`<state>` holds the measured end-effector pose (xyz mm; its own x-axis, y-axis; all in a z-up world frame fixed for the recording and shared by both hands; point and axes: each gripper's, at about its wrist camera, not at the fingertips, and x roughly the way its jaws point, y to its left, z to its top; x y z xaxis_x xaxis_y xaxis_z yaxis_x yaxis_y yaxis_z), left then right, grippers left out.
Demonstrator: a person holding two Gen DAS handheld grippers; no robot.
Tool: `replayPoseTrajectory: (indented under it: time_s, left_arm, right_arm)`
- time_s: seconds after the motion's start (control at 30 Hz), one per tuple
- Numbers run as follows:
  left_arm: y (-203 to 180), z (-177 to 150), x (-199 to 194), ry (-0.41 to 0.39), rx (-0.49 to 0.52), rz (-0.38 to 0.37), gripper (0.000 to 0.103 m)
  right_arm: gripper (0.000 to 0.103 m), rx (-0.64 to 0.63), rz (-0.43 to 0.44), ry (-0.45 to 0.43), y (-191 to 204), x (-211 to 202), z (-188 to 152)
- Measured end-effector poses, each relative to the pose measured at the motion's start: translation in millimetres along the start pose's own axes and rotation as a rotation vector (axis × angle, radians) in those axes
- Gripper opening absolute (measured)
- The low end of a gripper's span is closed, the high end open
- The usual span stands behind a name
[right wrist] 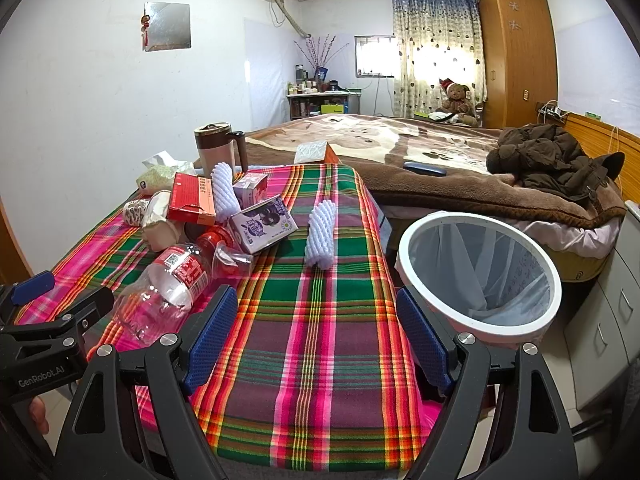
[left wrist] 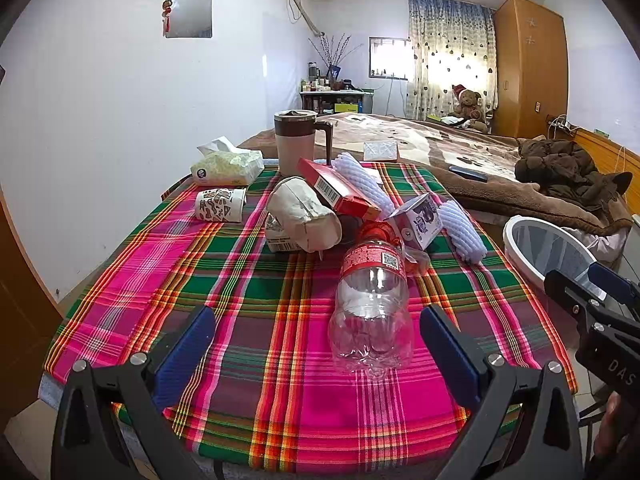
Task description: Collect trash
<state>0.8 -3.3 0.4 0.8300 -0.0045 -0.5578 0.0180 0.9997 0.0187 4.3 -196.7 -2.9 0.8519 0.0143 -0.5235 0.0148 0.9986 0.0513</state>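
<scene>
Trash lies on a plaid tablecloth (left wrist: 256, 304): an empty clear plastic bottle (left wrist: 372, 300) with a red label, on its side, a purple drink carton (left wrist: 420, 220), a red box (left wrist: 336, 188), a crumpled paper bag (left wrist: 300, 212), white foam nets (left wrist: 464, 228) and a paper cup (left wrist: 220, 204). My left gripper (left wrist: 320, 344) is open, its pads either side of the bottle's base, just short of it. My right gripper (right wrist: 316, 332) is open and empty over the table's near right part. A white-rimmed bin (right wrist: 480, 268) with a liner stands right of the table.
A tissue pack (left wrist: 226, 166) and a brown-lidded mug (left wrist: 296, 142) stand at the table's far edge. A bed (right wrist: 420, 160) with a brown blanket lies behind. Drawers (right wrist: 608, 320) stand right of the bin.
</scene>
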Motion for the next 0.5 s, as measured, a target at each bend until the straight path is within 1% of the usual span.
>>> replayPoseTrajectory:
  time_s: [0.5]
  left_arm:
    - [-0.4, -0.2, -0.3, 0.0, 0.0, 0.0, 0.103]
  right_arm:
    - [0.083, -0.002, -0.002, -0.002, -0.6, -0.4, 0.5]
